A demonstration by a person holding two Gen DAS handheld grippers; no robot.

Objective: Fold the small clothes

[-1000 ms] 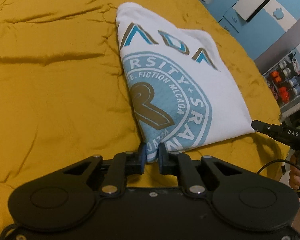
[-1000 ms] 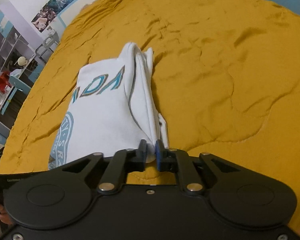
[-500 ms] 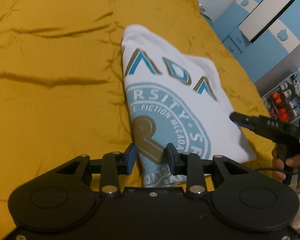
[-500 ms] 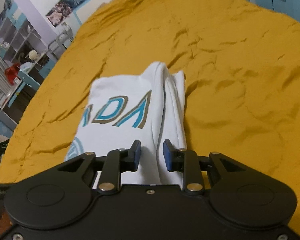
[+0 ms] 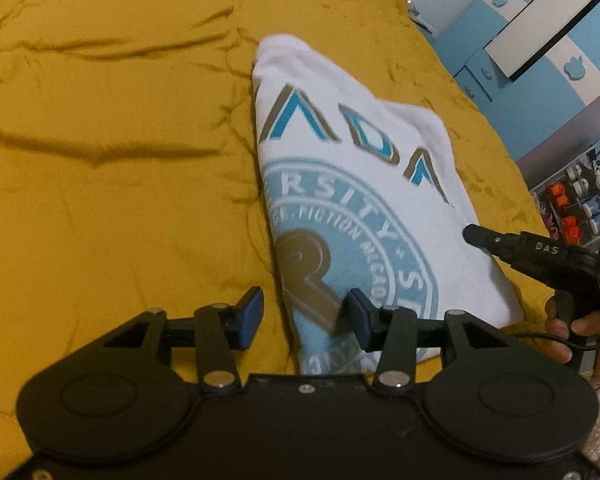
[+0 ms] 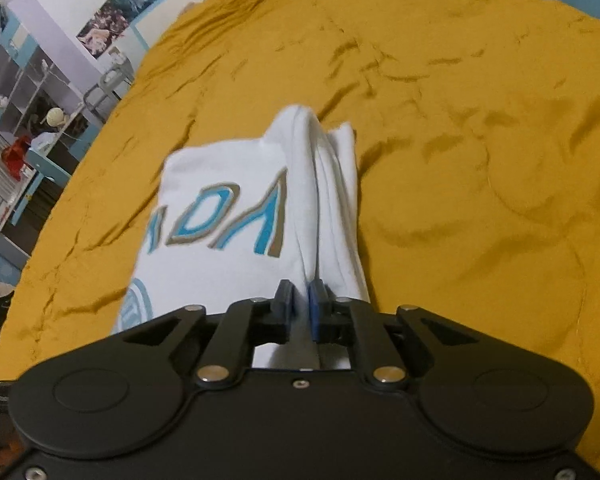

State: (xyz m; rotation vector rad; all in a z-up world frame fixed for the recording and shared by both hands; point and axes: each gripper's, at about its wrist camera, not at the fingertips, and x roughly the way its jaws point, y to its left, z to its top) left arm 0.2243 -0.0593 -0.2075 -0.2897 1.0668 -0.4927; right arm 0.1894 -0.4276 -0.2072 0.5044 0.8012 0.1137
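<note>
A folded white shirt (image 5: 352, 184) lay mid-frame on a yellow bedspread (image 5: 100, 200). The left gripper (image 5: 305, 317) gaped wide over its hem. The right gripper (image 6: 301, 307) pinched its folded edge

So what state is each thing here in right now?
Shirt: folded, lying on the bed, print up.
Left gripper: open, jaws either side of the shirt's near edge.
Right gripper: shut on the shirt's folded side.
Bedspread: spread out, wrinkled.

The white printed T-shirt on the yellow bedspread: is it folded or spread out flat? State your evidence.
Folded. The T-shirt forms a compact shape, its lettering cut off at one edge, with stacked layers visible along its side.
</note>
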